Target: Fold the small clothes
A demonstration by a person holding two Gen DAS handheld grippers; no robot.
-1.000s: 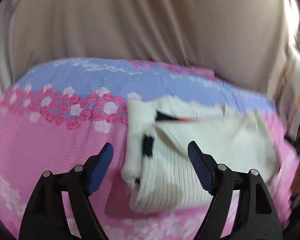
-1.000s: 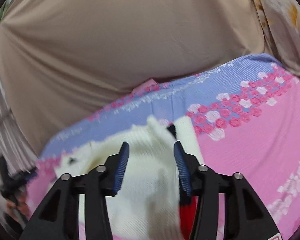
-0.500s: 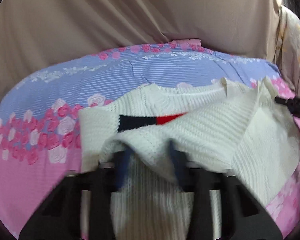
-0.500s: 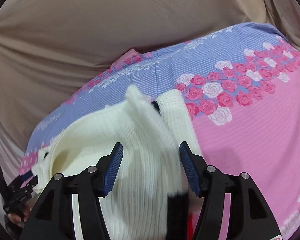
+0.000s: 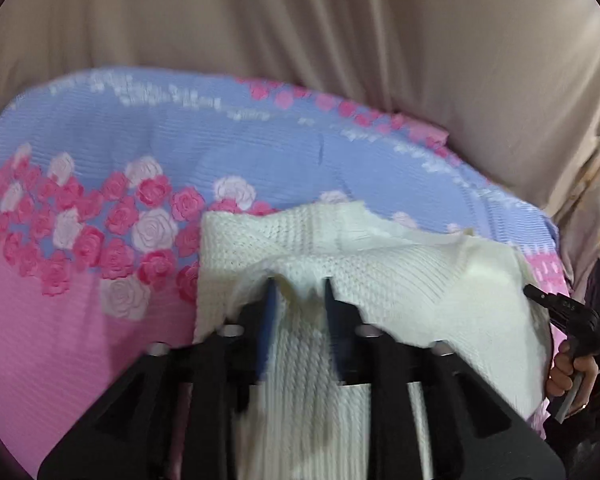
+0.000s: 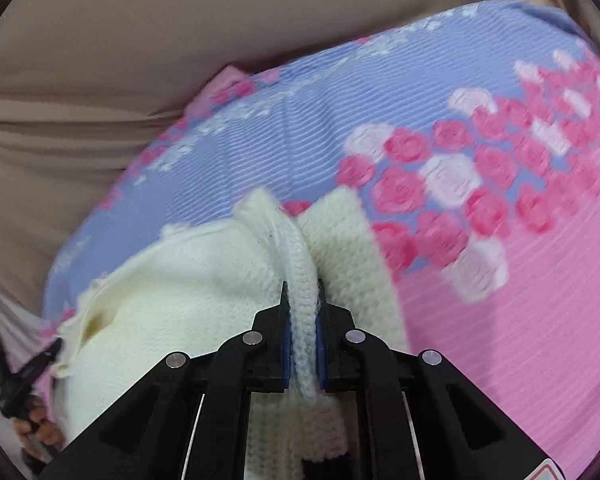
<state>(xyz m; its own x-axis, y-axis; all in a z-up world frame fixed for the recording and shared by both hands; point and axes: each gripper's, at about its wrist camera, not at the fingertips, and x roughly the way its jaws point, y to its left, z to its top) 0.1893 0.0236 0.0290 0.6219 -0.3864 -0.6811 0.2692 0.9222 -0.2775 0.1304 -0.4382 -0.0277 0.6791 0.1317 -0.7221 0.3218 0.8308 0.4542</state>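
A cream knitted sweater (image 5: pixel 380 280) lies on a bed covered with a pink and blue rose-print sheet (image 5: pixel 100 320), with a beige curtain (image 5: pixel 300 20) hanging behind it.

In the left wrist view, the left gripper (image 5: pixel 298 284) has its jaws narrowed around a bunched fold of knit at the sweater's near edge; the picture is blurred, but cloth fills the gap between the jaws.

In the right wrist view, the right gripper (image 6: pixel 302 300) is clamped tightly on a thick ridge of the sweater (image 6: pixel 180 300), which stands up between the blue pads. In the left wrist view, the right gripper's black frame and the hand on it show at the far right edge, beside the sweater's other side.

The risks, as a judgement: each gripper seems to pinch several layers together, so lifting could drag the whole garment into a lump instead of turning one clean fold. The loose knit may stretch or slip out of the left gripper, whose hold looks less firm. If the two sides rise unevenly, the fold would land crooked, and the sheet could wrinkle beneath it.
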